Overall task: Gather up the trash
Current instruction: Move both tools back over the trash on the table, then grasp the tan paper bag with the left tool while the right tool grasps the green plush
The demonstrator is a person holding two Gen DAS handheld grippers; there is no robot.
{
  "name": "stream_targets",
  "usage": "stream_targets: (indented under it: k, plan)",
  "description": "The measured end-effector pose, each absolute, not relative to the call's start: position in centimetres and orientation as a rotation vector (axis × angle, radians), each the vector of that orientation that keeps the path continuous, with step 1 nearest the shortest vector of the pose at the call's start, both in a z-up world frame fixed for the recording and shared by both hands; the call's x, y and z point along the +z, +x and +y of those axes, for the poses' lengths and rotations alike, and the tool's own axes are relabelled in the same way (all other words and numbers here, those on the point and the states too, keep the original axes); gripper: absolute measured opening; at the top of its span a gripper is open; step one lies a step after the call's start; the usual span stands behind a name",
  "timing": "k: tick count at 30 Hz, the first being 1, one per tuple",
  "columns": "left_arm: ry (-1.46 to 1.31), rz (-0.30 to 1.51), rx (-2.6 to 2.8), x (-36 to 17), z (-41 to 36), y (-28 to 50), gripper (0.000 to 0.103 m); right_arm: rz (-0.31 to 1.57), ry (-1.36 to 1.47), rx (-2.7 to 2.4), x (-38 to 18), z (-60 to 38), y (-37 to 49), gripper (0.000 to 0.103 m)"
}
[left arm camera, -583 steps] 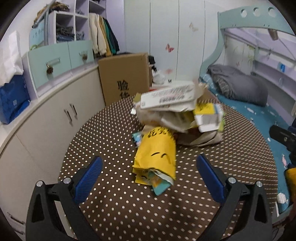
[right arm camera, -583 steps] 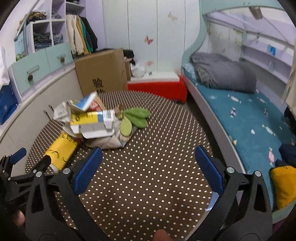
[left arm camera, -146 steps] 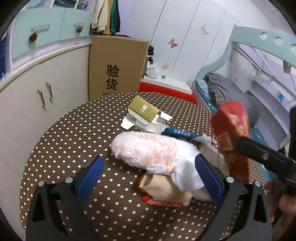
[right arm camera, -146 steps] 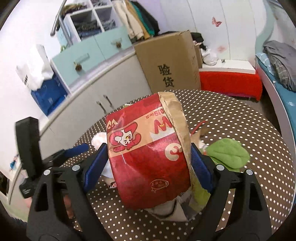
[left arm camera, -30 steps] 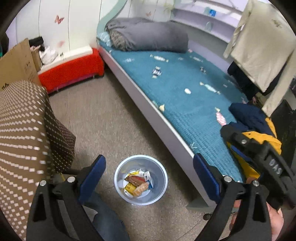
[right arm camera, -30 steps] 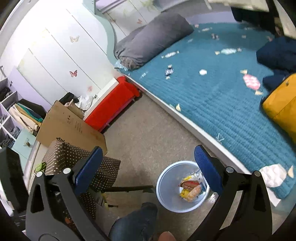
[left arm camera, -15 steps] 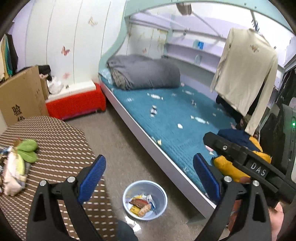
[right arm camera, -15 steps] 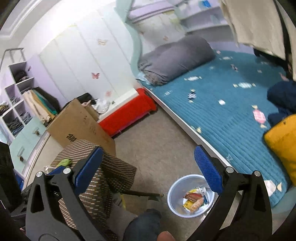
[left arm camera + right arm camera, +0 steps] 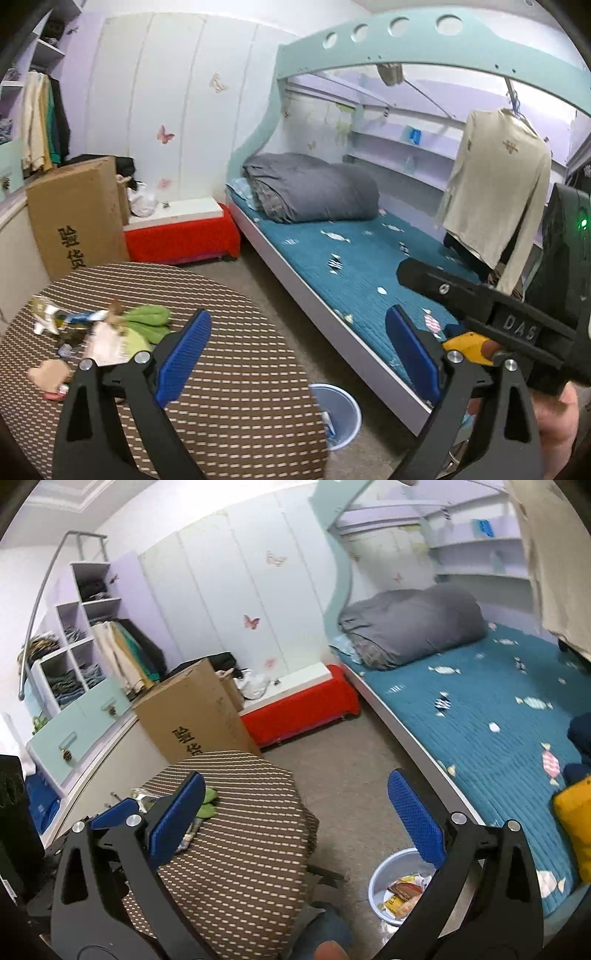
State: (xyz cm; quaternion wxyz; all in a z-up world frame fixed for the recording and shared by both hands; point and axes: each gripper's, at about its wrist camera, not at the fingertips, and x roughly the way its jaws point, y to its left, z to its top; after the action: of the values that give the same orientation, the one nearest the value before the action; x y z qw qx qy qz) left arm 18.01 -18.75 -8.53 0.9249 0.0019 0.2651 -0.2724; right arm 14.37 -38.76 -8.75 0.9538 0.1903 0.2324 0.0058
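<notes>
Lilac-walled bedroom: teal bunk bed [image 9: 354, 266], grey duvet [image 9: 314, 192], cardboard box [image 9: 74, 214], beige floor [image 9: 351, 775].

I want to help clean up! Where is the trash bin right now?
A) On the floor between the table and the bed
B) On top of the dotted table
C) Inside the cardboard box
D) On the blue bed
A: the pale blue bin, wrappers inside, stands on the floor between the table and the bed.
</notes>
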Motion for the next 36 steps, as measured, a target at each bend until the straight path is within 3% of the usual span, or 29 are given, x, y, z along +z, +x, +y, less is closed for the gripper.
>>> stream_targets:
  k: [14, 25, 36]
  plan:
    - [0.011, 0.571, -0.358, -7.6, -4.6, 20.1, 0.093, 0.592, 0.272, 0.195, -7.2, -27.0, 20.3, 0.097]
    - [-0.007, 0.717, -0.246, -13.1, 4.3, 25.3, 0.093, 0.758, 0.182, 0.288, -11.2, -20.7, 27.4, 0.097]
    - [0.026, 0.859, -0.230, -18.1, 5.7, 29.1, 0.093, 0.882, 0.127, 0.329, -16.0, -18.1, 32.8, 0.097]
